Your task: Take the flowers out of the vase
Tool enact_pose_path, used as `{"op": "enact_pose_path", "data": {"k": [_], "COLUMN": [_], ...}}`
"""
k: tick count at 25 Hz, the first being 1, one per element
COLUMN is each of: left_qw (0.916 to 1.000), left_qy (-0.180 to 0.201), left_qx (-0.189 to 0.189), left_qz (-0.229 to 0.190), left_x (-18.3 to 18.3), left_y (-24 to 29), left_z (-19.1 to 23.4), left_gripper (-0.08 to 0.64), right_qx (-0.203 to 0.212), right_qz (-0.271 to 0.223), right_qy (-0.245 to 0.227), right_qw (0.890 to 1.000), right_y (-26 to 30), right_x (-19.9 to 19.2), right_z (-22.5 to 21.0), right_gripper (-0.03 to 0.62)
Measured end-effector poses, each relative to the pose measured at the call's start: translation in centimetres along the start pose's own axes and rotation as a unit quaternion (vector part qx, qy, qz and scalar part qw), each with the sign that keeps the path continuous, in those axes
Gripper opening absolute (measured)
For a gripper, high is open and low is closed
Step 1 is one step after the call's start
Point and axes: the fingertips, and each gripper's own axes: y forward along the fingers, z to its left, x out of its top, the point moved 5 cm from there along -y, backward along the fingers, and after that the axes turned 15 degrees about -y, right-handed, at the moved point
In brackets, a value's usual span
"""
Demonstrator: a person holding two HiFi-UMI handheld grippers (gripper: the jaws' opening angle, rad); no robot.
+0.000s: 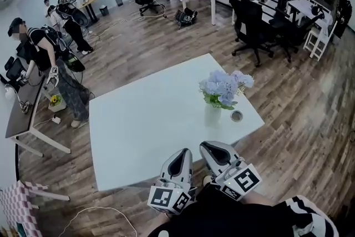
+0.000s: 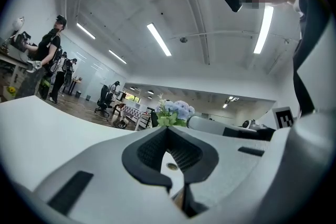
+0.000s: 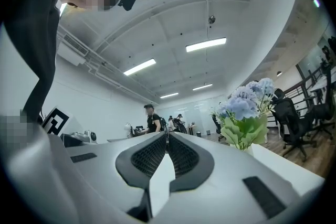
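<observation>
Nearest the lens, the left gripper [image 1: 183, 154] and the right gripper [image 1: 209, 147] are shown side by side at the near edge of the table, short of the vase [image 1: 212, 115] and well apart from it. Each pair of jaws is seen drawn together at the tips, with nothing held between them. On the white table [image 1: 138, 119] the vase is stood upright, and the blue flowers [image 1: 224, 87] with their green leaves are seated in its mouth. Just right of the vase a small round object [image 1: 237, 116] is seen, possibly a cap, though it is too small to be identified. No part of the task is judged done: the flowers are yet to be reached, gripped and lifted out.
</observation>
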Motion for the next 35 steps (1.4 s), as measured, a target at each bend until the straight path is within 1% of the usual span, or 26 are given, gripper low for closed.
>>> {"op": "enact_pose_path", "data": {"k": [5, 9, 14, 19, 23, 30, 35], "left_qw": [0.9998, 0.9997, 0.9992, 0.9989, 0.9990, 0.9998, 0.9995], "left_qy": [-0.003, -0.002, -0.006, -0.009, -0.008, -0.005, -0.006], "left_qx": [0.012, 0.016, 0.031, 0.044, 0.041, 0.015, -0.016], "left_qz": [-0.013, -0.017, -0.023, -0.015, -0.012, 0.011, 0.027], "left_x": [1.0, 1.1, 1.2, 0.9, 1.7, 2.5, 2.7], "left_y": [4.0, 6.4, 7.6, 8.2, 8.4, 9.2, 10.1], "left_z": [0.6, 1.1, 2.5, 3.2, 3.7, 4.3, 4.1], "left_gripper": [0.005, 0.005, 0.005, 0.005, 0.005, 0.005, 0.005], "right_qx": [0.028, 0.051, 0.070, 0.081, 0.076, 0.063, 0.030], "right_qz": [0.003, 0.012, 0.013, 0.012, 0.007, -0.009, -0.017], "right_qy": [0.001, 0.006, 0.012, 0.025, 0.026, 0.018, 0.006], "right_qw": [1.000, 0.999, 0.997, 0.996, 0.997, 0.998, 0.999], "right_y": [2.5, 4.0, 5.8, 6.4, 7.0, 7.5, 6.6], "right_x": [-0.5, -1.5, -2.2, -2.9, -2.5, -1.1, 0.0], "right_z": [-3.3, -5.2, -5.9, -6.5, -6.6, -6.6, -7.4], "right_gripper": [0.029, 0.029, 0.029, 0.029, 0.029, 0.029, 0.029]}}
